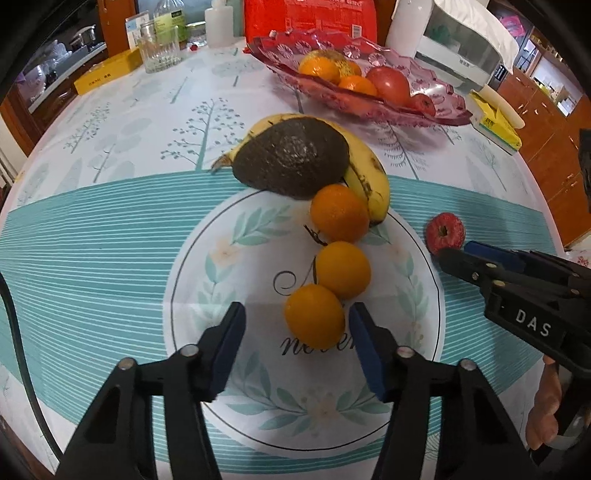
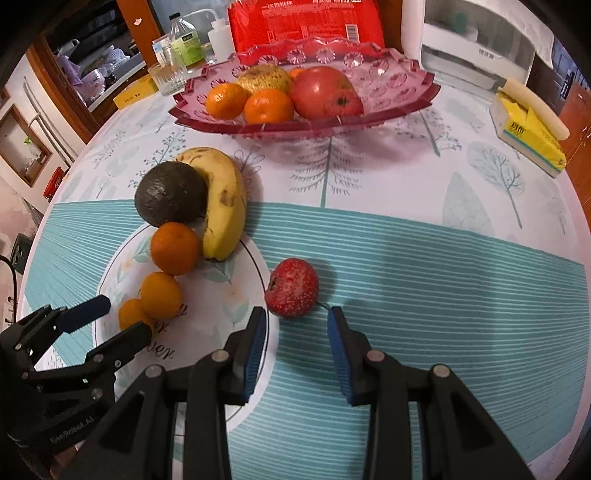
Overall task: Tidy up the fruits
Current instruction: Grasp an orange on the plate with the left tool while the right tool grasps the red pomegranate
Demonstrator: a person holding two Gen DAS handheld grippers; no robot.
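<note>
On the tablecloth lie a dark avocado (image 1: 291,158), a banana (image 1: 369,173) and three oranges in a row: far (image 1: 339,213), middle (image 1: 343,269) and near (image 1: 314,318). My left gripper (image 1: 297,325) is open, its jaws on either side of the near orange, the right pad close to it. A small red speckled fruit (image 2: 291,288) lies to the right. My right gripper (image 2: 297,325) is open just in front of it. A pink glass bowl (image 2: 399,99) at the back holds oranges, a red apple (image 2: 325,92) and a yellowish fruit.
A ribbed glass (image 1: 159,50), bottles and a yellow box (image 1: 107,72) stand at the back left. A red package (image 1: 310,16) and a white appliance (image 2: 476,48) stand behind the bowl. A yellow tissue pack (image 2: 528,133) lies at the right.
</note>
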